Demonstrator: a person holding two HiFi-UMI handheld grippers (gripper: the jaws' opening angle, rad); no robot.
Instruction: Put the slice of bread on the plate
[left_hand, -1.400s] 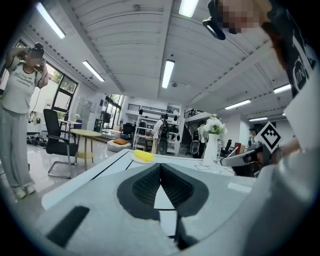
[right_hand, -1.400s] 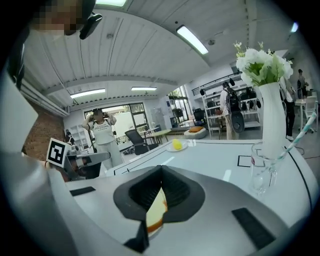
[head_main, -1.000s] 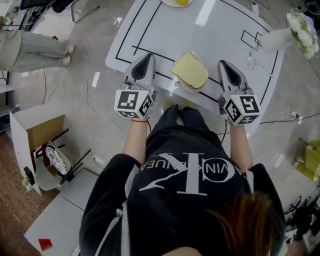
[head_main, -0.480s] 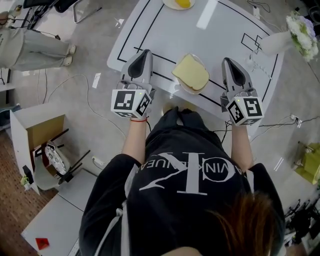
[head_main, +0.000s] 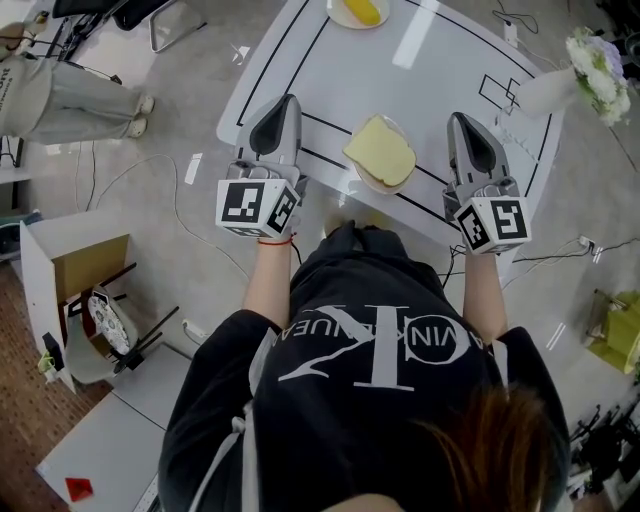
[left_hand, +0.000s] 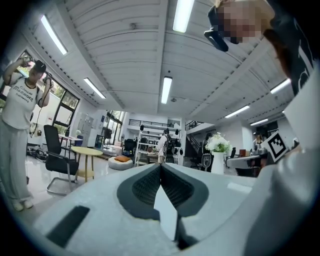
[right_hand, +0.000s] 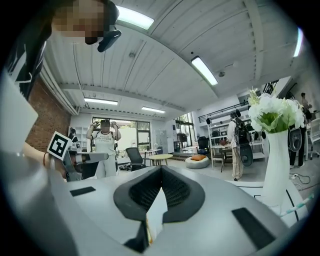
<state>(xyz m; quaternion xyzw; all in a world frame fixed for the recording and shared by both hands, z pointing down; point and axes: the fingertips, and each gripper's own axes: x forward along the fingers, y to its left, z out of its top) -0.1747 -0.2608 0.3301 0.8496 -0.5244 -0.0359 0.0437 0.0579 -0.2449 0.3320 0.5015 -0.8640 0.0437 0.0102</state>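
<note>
From above, the bread slice (head_main: 380, 152) lies on the plate (head_main: 373, 185) on the table (head_main: 400, 75), between my left claw (head_main: 286, 102) and right claw (head_main: 463, 122), touching neither. My left gripper view shows jaws pressed together, empty. My right gripper view shows the same.

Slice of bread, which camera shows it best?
The head view: the slice of bread lies in full view from above on the plate. Both gripper views look across the room and show no bread.
</note>
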